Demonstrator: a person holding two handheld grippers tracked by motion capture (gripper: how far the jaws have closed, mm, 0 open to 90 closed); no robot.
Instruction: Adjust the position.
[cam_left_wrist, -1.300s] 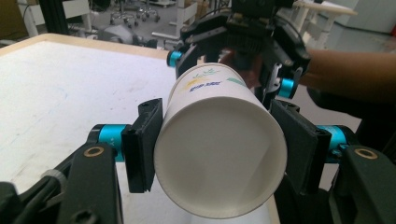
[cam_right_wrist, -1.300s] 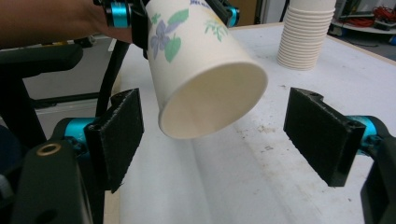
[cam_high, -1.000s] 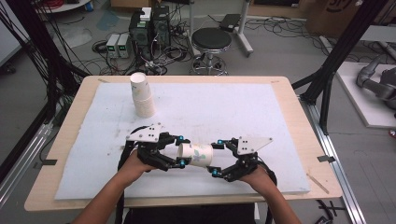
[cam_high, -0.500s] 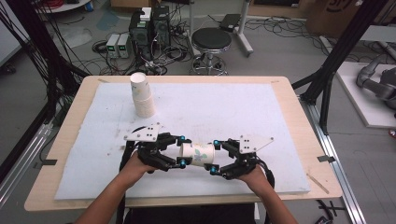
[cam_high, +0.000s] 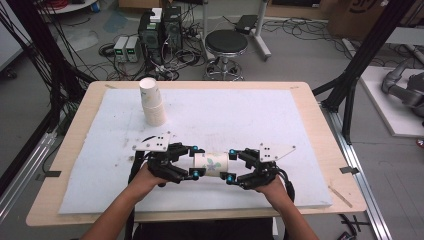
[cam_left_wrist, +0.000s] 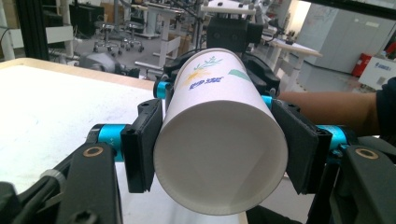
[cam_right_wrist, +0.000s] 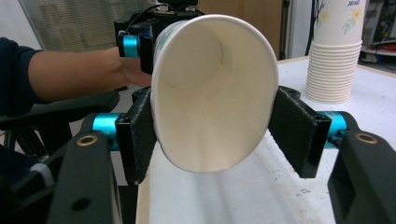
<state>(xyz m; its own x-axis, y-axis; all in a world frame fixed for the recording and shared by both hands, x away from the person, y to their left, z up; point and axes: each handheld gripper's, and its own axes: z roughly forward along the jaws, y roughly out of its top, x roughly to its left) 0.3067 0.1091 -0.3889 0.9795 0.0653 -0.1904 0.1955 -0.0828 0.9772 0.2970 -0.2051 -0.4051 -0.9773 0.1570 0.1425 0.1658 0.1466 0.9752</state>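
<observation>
Both tools meet over the near middle of the counter (cam_high: 310, 125) from above: my left tool (cam_high: 194, 161) and right tool (cam_high: 231, 165) each clamp one end of a paper cup (cam_high: 211, 163) held on its side between them. A stack of paper cups (cam_high: 153, 102) stands well apart, toward the far left.

Along my left tool (cam_left_wrist: 219, 149), the pads press the cup's closed base (cam_left_wrist: 219, 158).

Along my right tool (cam_right_wrist: 215, 140), the pads squeeze the open rim (cam_right_wrist: 212, 93) oval; the stack (cam_right_wrist: 334, 56) stands beyond.
</observation>
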